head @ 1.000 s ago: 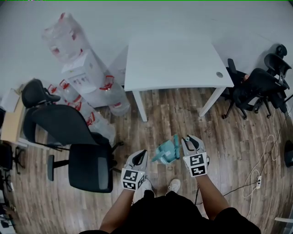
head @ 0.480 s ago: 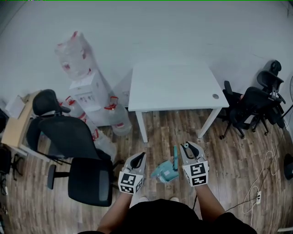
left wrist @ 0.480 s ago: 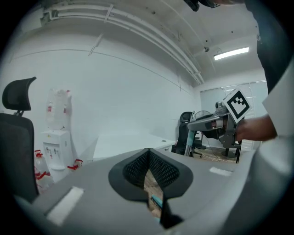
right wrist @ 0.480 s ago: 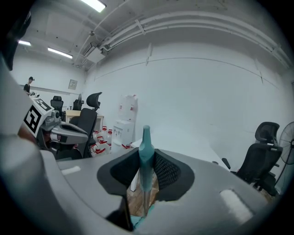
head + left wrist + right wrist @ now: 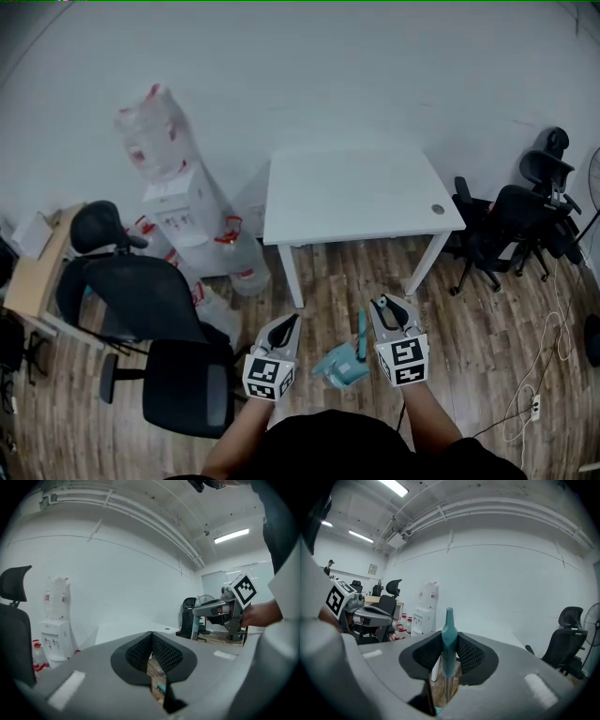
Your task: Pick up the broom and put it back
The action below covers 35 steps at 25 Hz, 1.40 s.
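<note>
The broom has a teal handle and a teal head that hangs below it over the wood floor. My right gripper is shut on the handle. In the right gripper view the handle stands upright between the pads of the right gripper, its tip poking above them. My left gripper hovers just left of the broom, shut, with nothing in it. In the left gripper view its pads meet at the tips, and the right gripper shows off to the right with the handle.
A white table stands ahead against the wall. Left of it are a water dispenser and wrapped bottles. Black office chairs stand at the left, more chairs at the right. A cable lies on the floor.
Both grippers have risen together and the broom has come up with the right one, its handle now more upright. The head view has tipped up toward the wall.
</note>
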Available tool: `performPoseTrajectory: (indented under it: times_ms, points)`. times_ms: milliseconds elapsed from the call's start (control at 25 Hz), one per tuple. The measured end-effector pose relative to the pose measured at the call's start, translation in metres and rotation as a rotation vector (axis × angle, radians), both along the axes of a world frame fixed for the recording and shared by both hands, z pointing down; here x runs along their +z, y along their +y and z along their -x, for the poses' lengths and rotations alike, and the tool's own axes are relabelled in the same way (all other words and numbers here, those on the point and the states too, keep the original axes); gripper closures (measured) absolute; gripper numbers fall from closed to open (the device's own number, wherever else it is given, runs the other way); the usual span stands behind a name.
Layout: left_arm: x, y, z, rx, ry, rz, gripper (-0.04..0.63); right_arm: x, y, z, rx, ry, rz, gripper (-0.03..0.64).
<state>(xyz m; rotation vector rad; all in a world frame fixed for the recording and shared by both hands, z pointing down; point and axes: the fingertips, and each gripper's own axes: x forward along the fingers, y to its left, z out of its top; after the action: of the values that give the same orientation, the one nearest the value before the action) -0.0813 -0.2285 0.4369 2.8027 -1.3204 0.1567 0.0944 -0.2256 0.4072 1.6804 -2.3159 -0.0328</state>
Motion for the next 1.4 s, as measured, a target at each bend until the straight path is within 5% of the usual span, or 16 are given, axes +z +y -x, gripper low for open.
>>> performPoseTrajectory:
  times_ms: [1400]
  points:
    - [0.058, 0.004, 0.001, -0.052, -0.048, 0.150, 0.578, 0.079, -0.015, -0.007, -0.074, 0.067, 0.120, 0.518]
